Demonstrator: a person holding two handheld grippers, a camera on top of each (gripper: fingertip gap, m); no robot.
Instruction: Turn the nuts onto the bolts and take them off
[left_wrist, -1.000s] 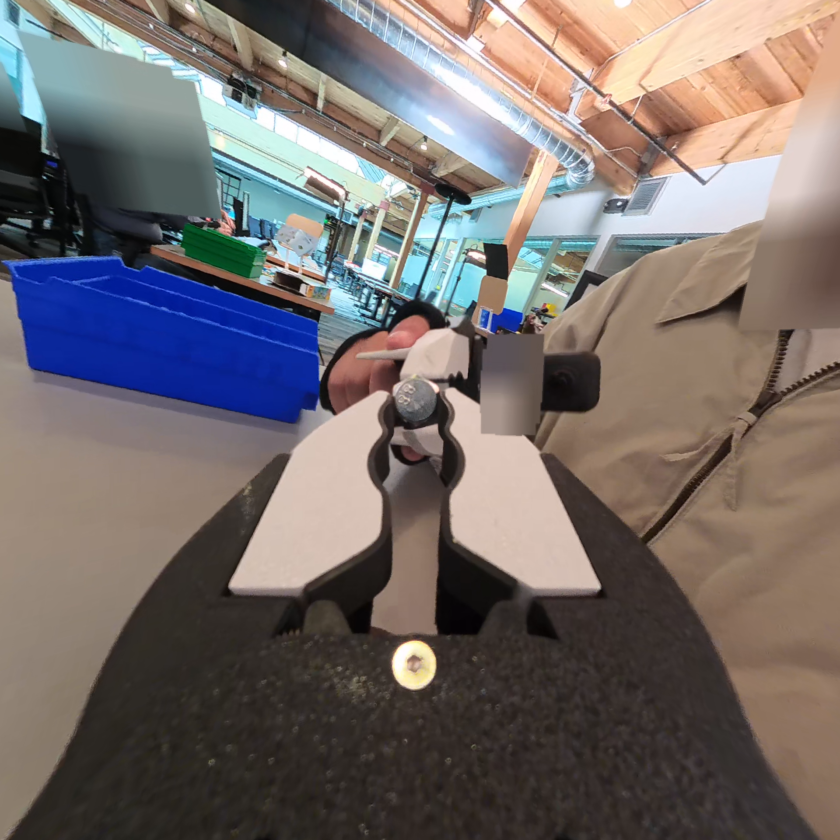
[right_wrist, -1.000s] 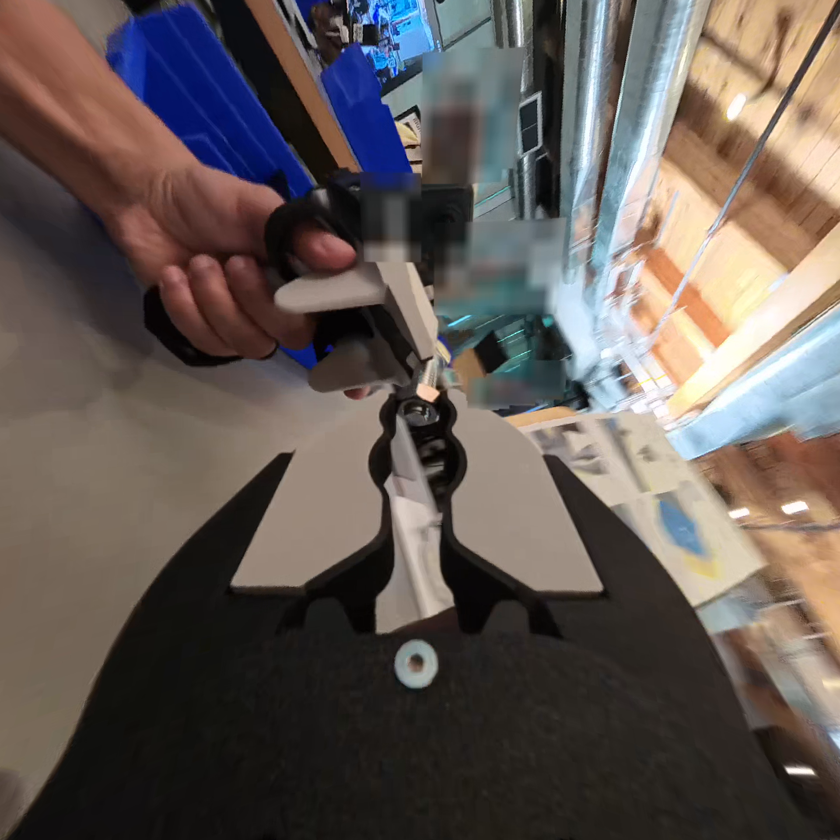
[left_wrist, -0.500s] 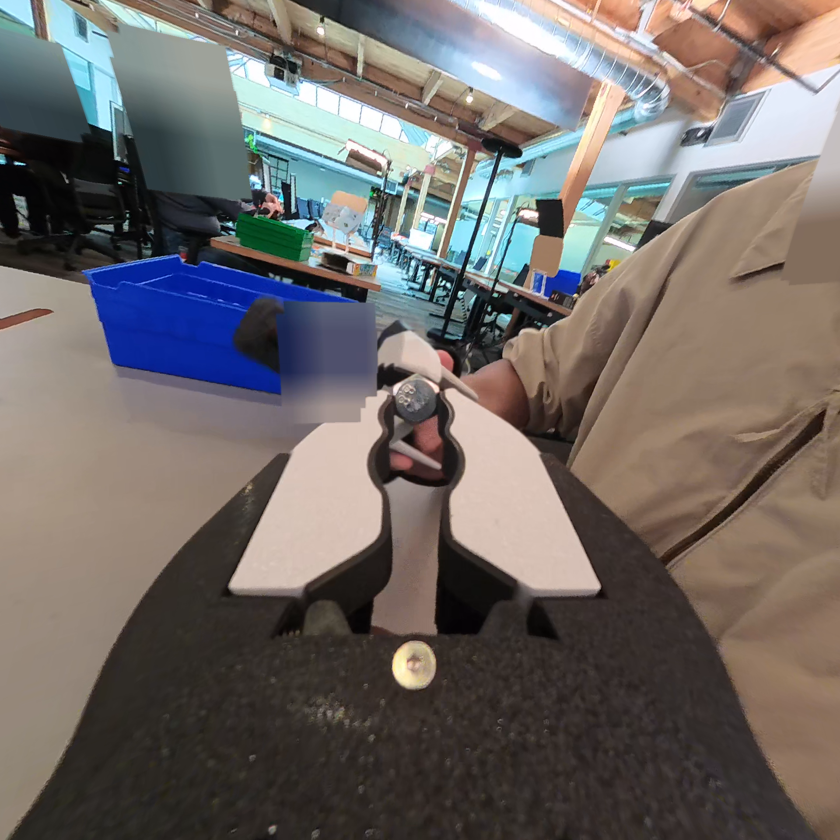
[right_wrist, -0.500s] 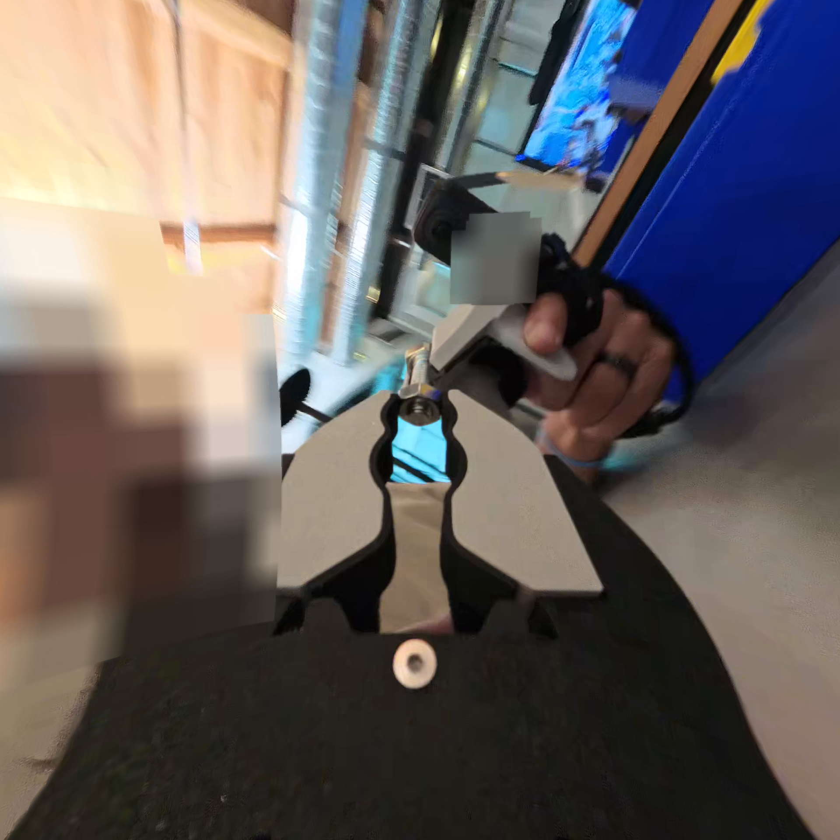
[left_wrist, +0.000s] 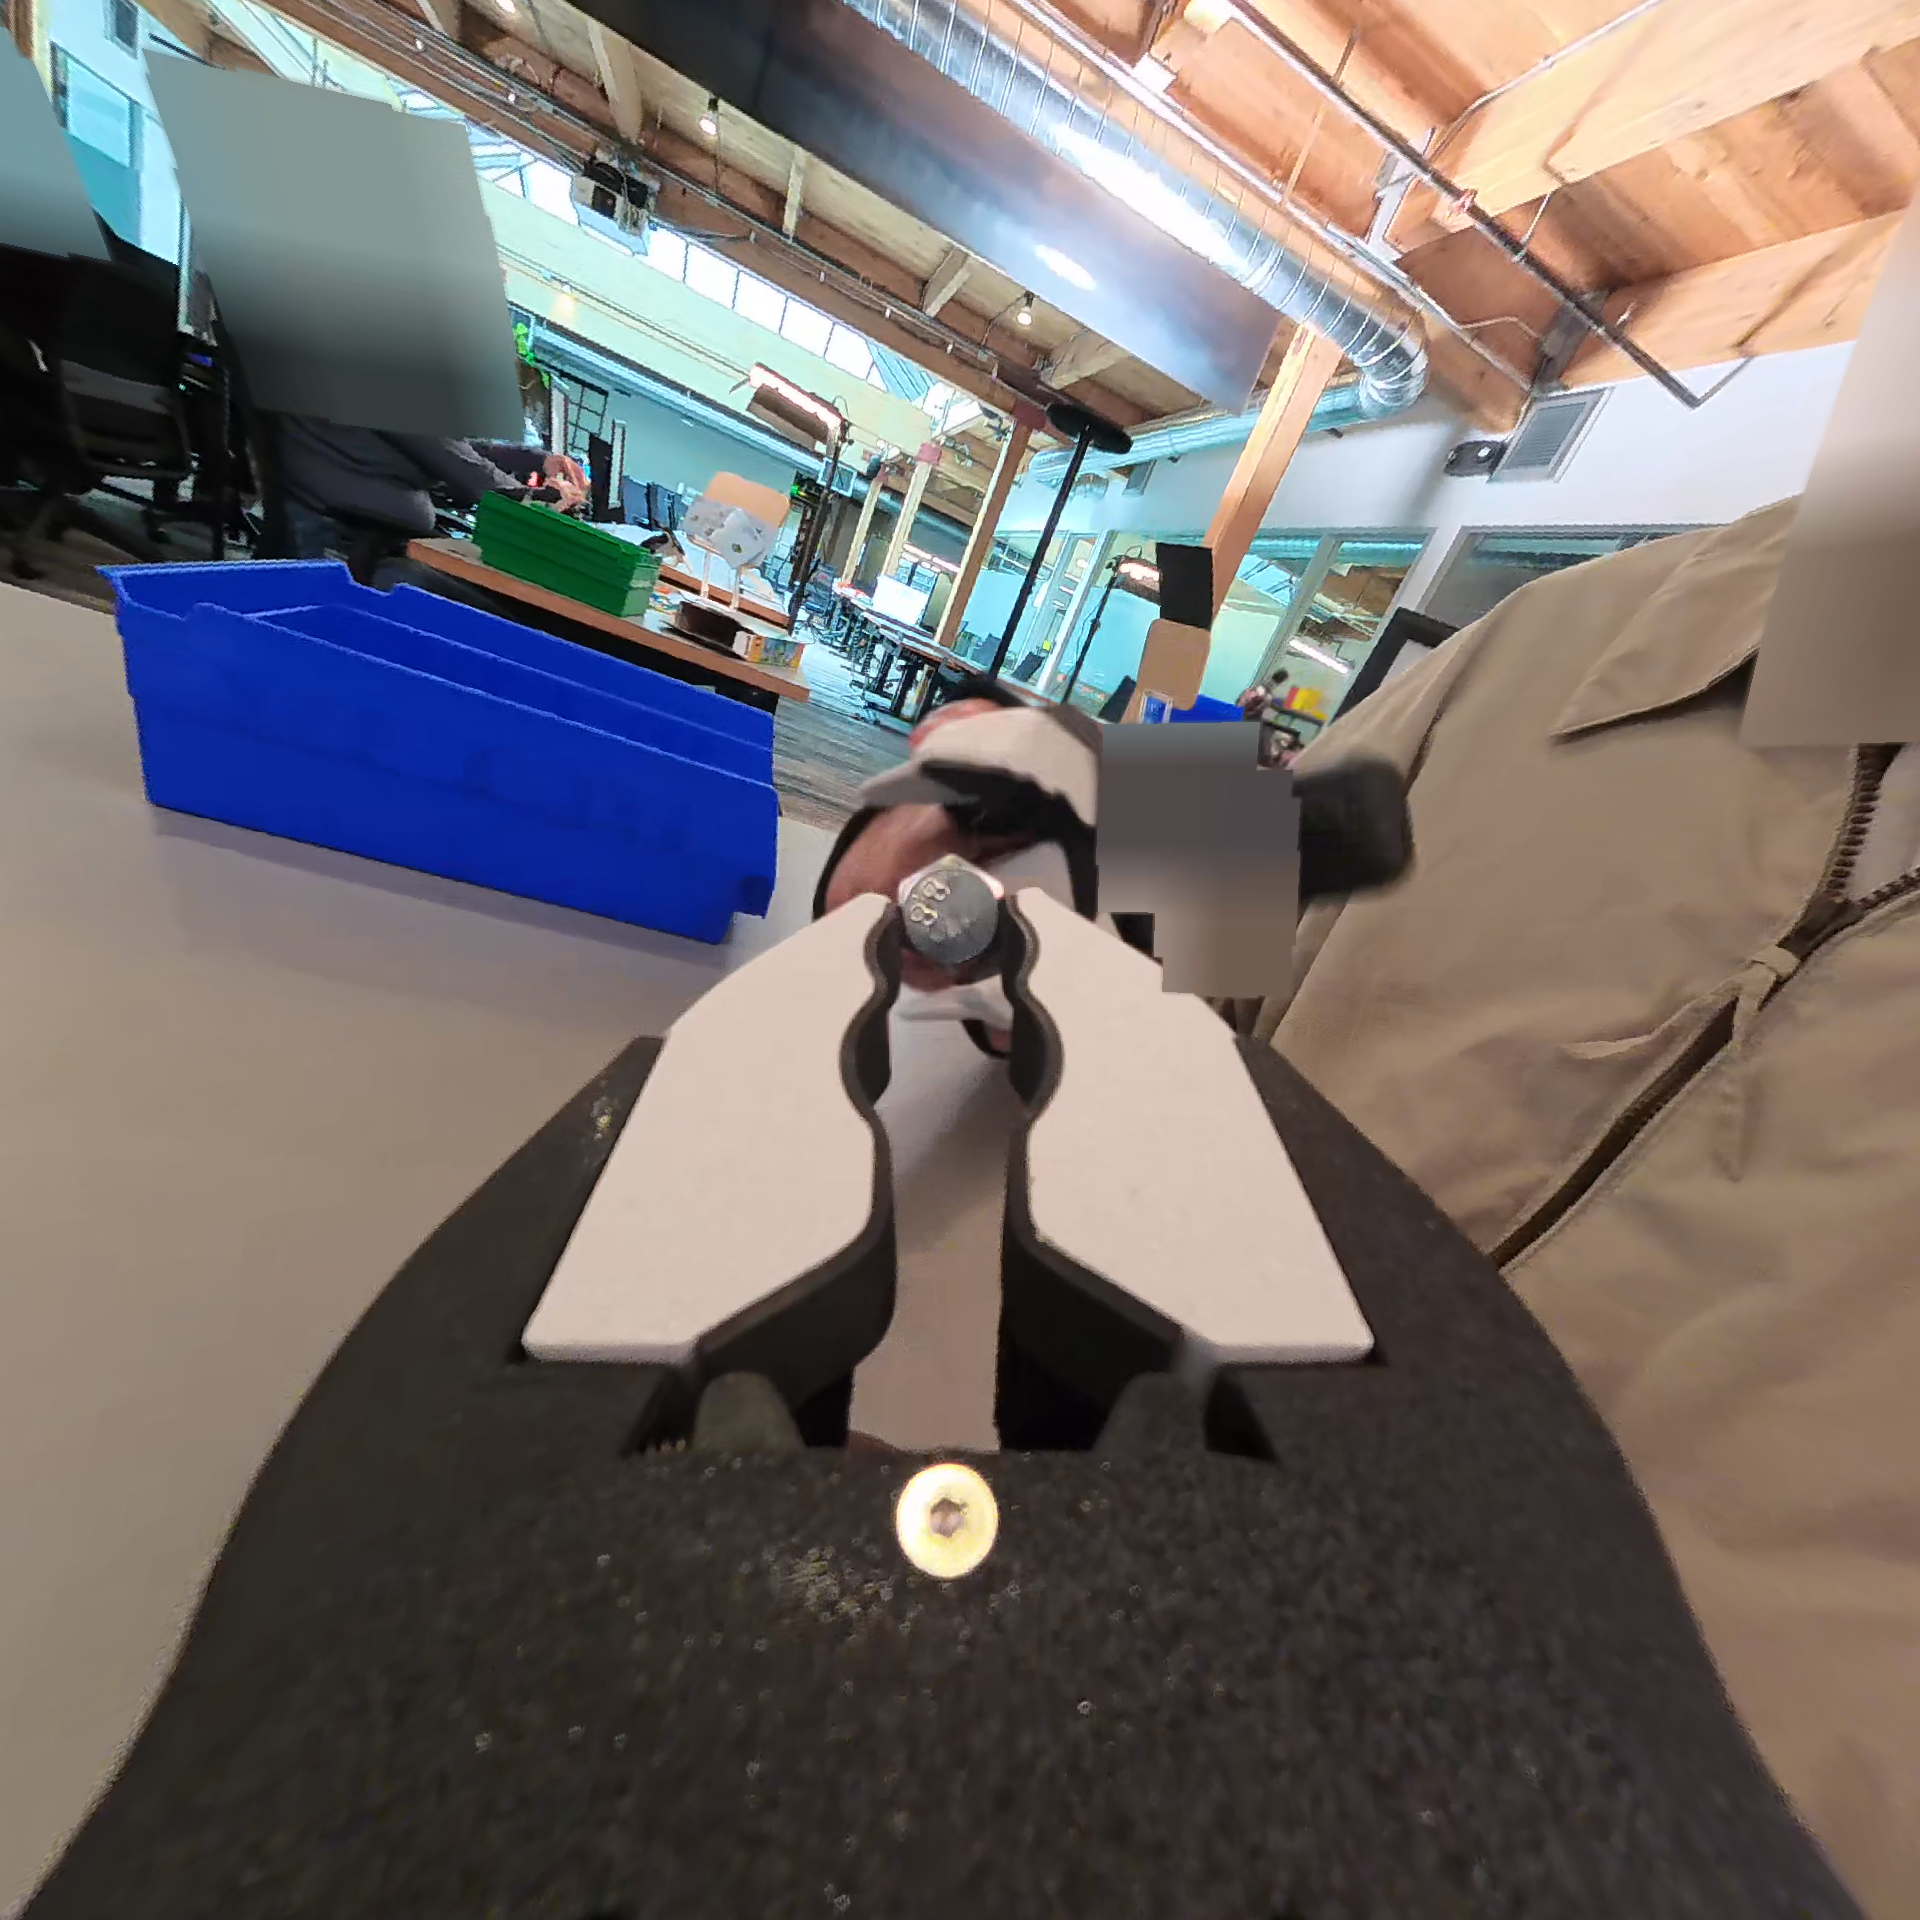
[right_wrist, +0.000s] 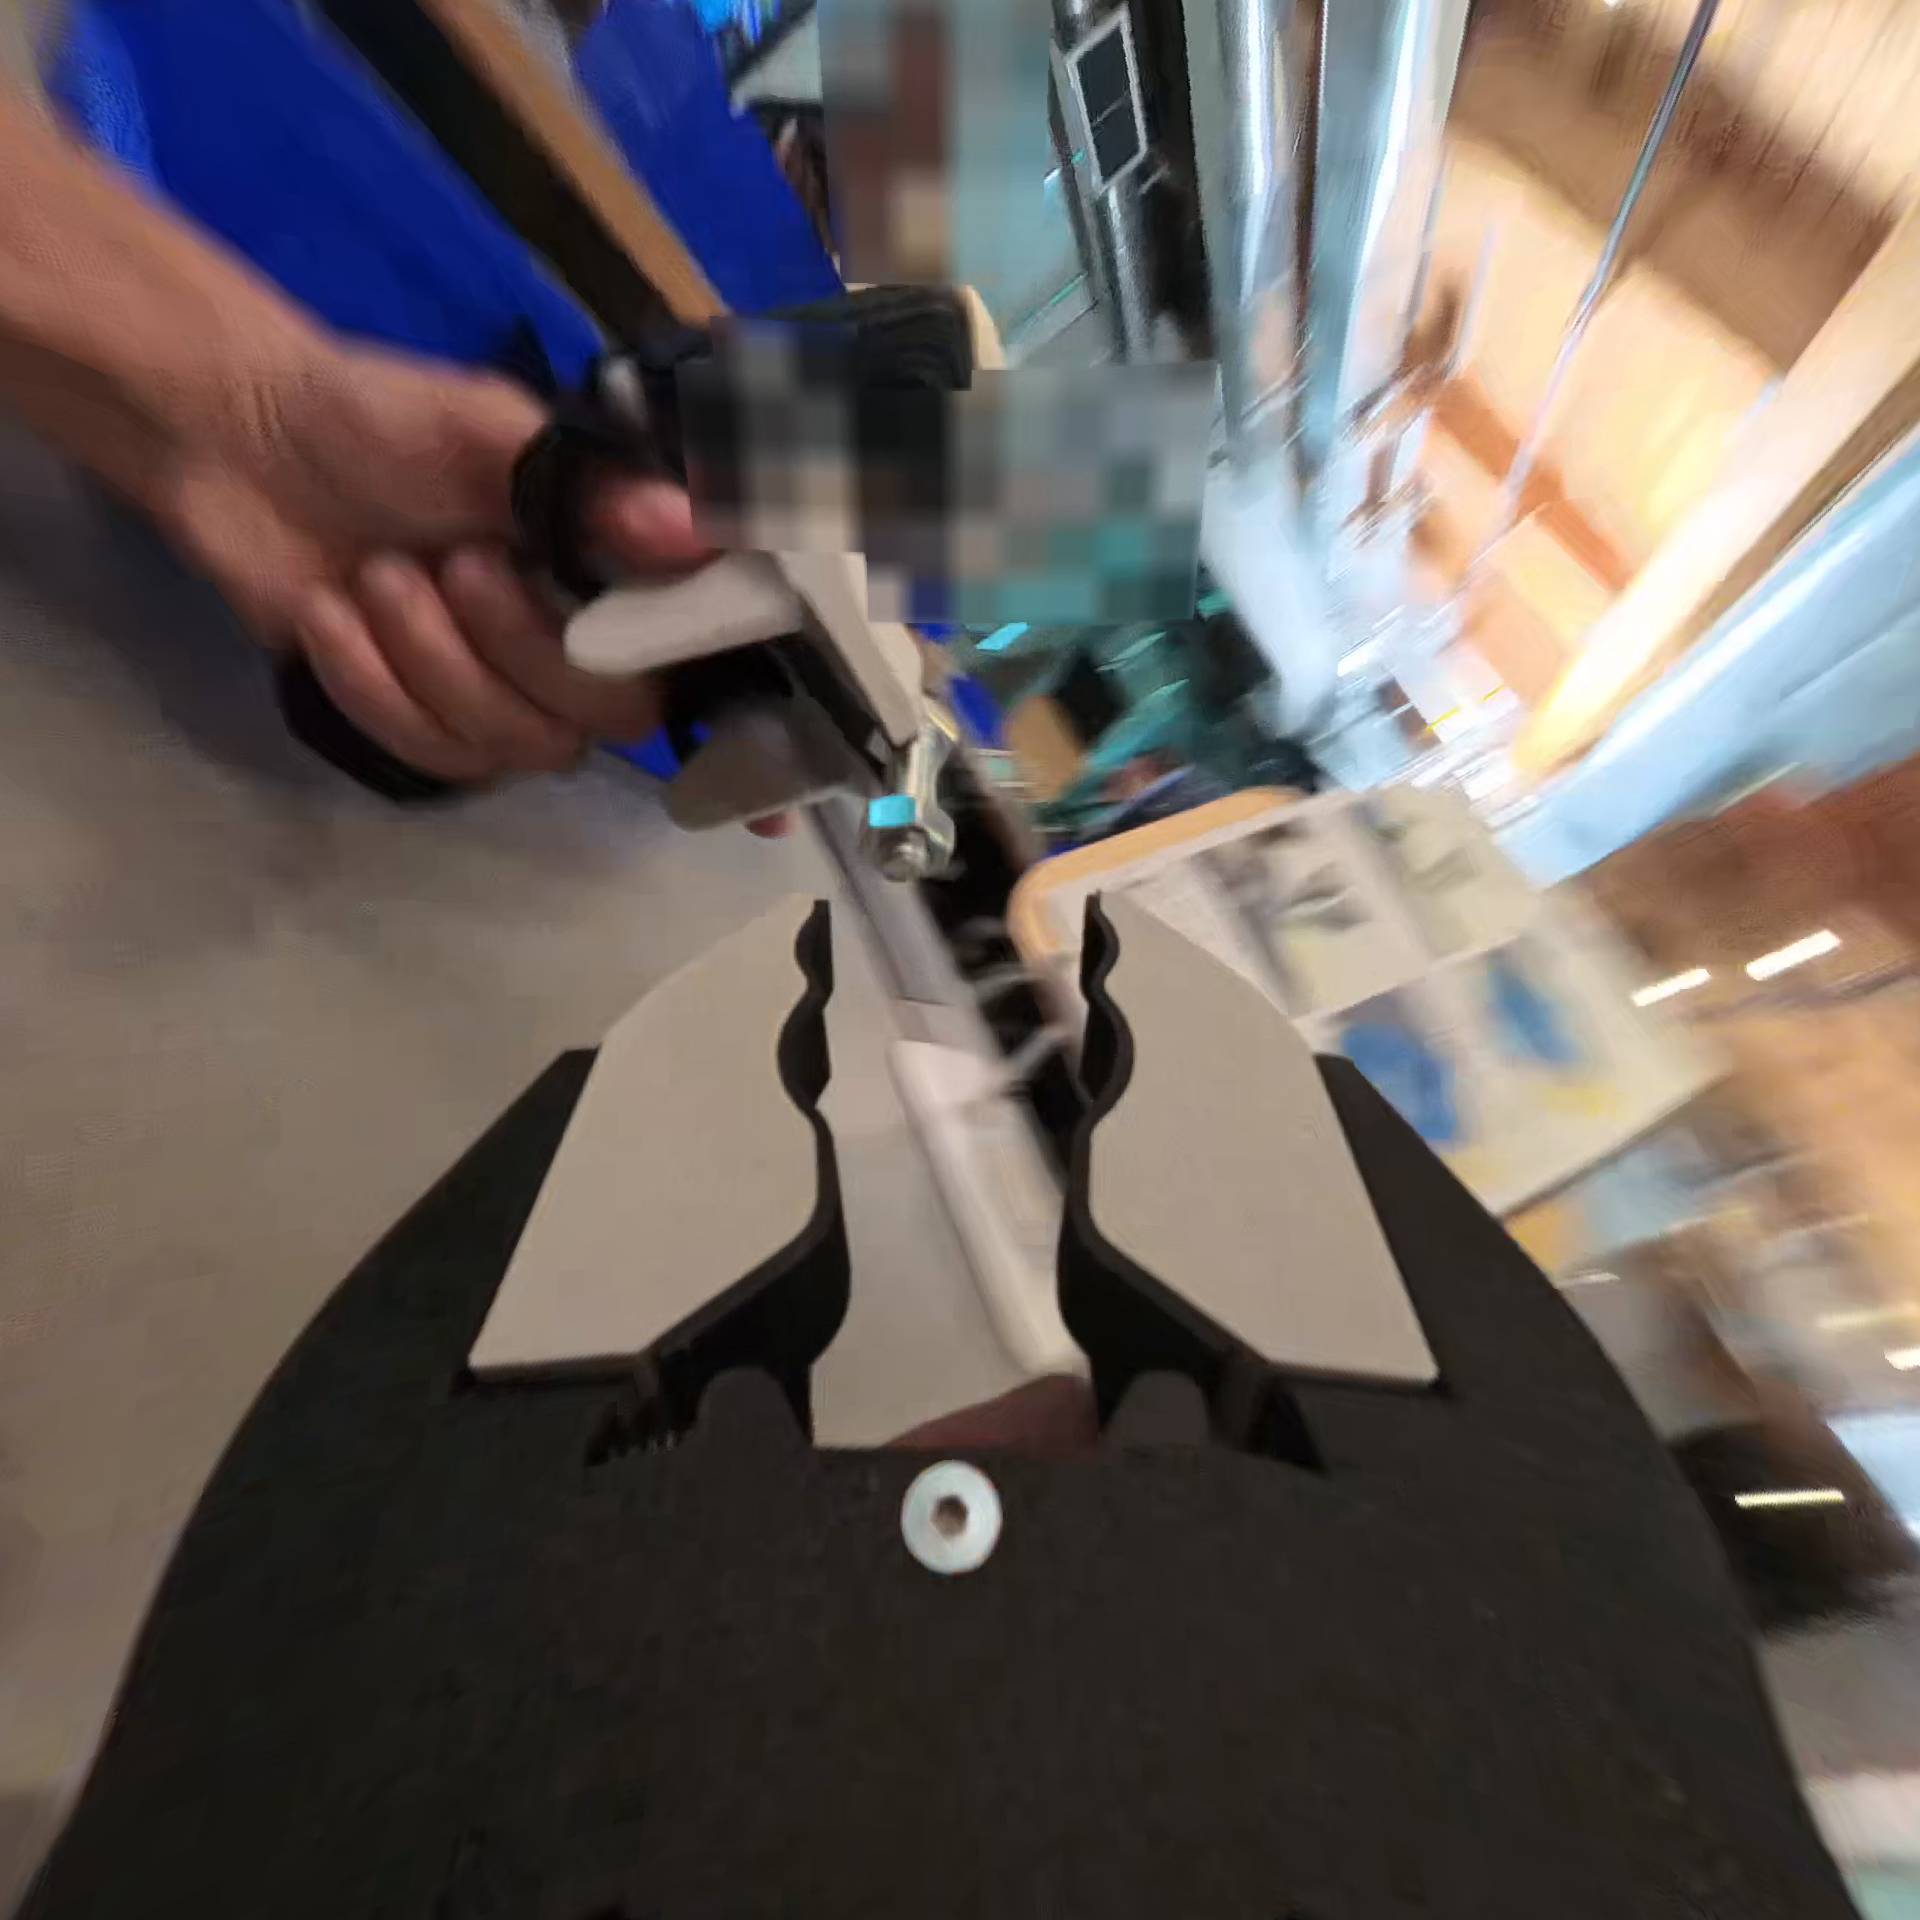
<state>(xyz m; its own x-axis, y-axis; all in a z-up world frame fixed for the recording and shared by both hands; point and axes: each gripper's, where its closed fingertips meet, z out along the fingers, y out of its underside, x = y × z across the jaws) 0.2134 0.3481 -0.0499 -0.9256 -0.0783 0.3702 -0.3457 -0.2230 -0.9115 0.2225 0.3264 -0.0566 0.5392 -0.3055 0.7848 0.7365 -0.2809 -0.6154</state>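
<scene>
left gripper jaws narrow, clamped on the hex head of a steel bolt at the very tips; head faces the left wrist camera, shank points away. right wrist view, motion-blurred: right gripper jaws parted fairly wide, nothing between them. just beyond its tips the bolt's threaded end carries a nut, held out from the left gripper, which a hand grips from the left of that view. nut and right fingertips apart, not touching. in the left wrist view the right gripper sits close behind the bolt, partly hidden. blue bin on the grey table, well apart from the grippers. person's beige jacket just to the right.
</scene>
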